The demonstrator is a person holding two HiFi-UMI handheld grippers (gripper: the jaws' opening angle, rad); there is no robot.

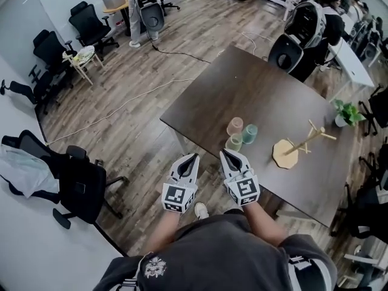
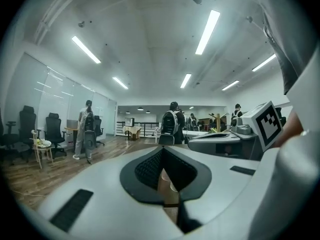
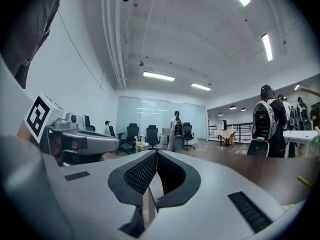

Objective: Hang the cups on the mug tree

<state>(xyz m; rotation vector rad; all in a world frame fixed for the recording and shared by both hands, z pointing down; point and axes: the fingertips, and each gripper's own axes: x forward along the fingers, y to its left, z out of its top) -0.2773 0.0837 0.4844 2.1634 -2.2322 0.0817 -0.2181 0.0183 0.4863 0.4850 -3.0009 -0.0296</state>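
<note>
Wooden mug tree, three pastel cups

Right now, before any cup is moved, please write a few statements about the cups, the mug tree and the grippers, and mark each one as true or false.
1. Three cups stand close together on the table. True.
2. One cup already hangs on the mug tree. False: the tree is bare, and all three cups are on the table.
3. The left gripper and the right gripper both have their fingers shut, with nothing between them. True.
4. In the head view, the mug tree is to the left of the cups. False: it is to their right.
</note>
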